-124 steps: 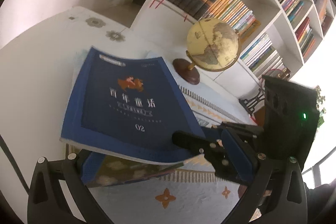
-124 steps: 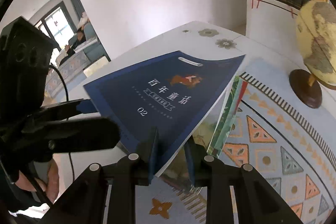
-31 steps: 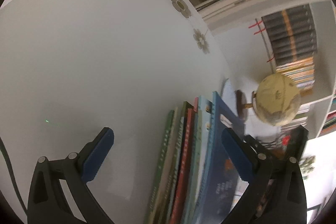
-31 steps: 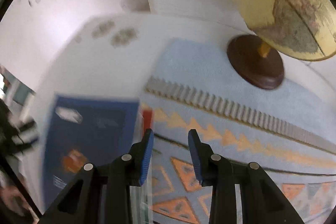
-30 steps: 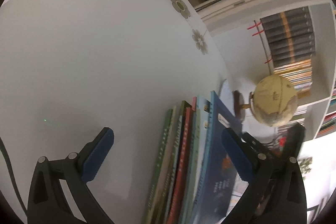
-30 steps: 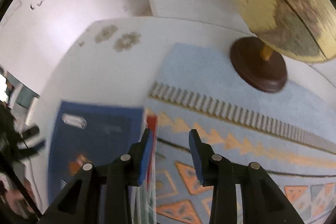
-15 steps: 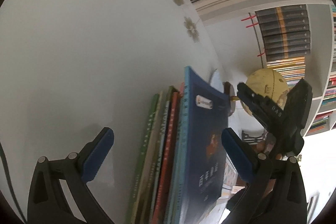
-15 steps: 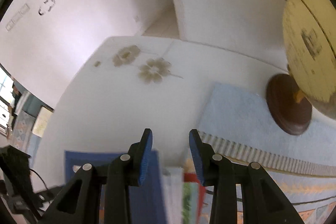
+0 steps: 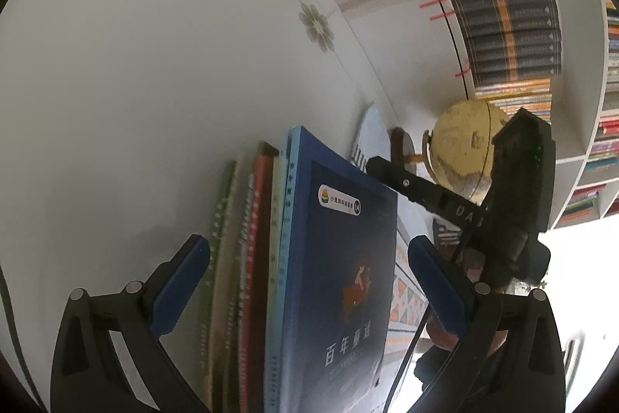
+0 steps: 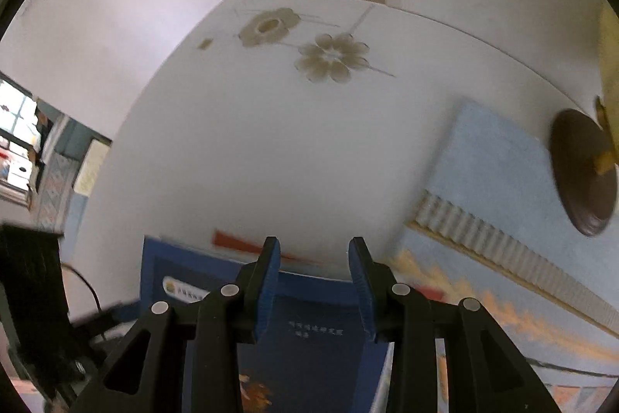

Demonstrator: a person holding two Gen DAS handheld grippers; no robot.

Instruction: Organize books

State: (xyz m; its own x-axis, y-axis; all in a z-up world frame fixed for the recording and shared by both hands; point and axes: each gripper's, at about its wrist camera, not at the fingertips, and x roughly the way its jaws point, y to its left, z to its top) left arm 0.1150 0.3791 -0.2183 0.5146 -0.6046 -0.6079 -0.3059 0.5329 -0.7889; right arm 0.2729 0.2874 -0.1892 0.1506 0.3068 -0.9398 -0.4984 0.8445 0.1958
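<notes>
**A:** While the left camera looks along its own fingers, what writing can be read?

**B:** Chinese title characters, "百年童话", run along the dark blue book (image 9: pixel 340 281). A white oval sticker with a small orange-and-green logo sits near its top edge, its print too small to read. On the black body of the right claw (image 9: pixel 390 173), the letters "DA" show; the rest is hidden.

**A:** How many books?

**B:** One row of thin books (image 9: pixel 247 258) standing on edge on the white bench (image 9: pixel 135 84) — roughly six spines, green, tan, red and pale blue, with the dark blue book on the right end, cover facing out. An exact count I cannot give. One globe (image 9: pixel 464 149) on a dark round base stands beyond, on a patterned mat (image 10: pixel 495 188). Two flower motifs (image 10: pixel 332 57) mark the bench.

**A:** And the claws?

**B:** The left claw (image 9: pixel 305 277) stands wide open, its blue pads either side of the row, not pressing. In the right wrist view, the right claw (image 10: pixel 314 281) points steeply down over the blue book's top edge — parted a little, with nothing gripped between its fingers. A bookcase (image 9: pixel 514 37) full of volumes fills the far wall.
</notes>
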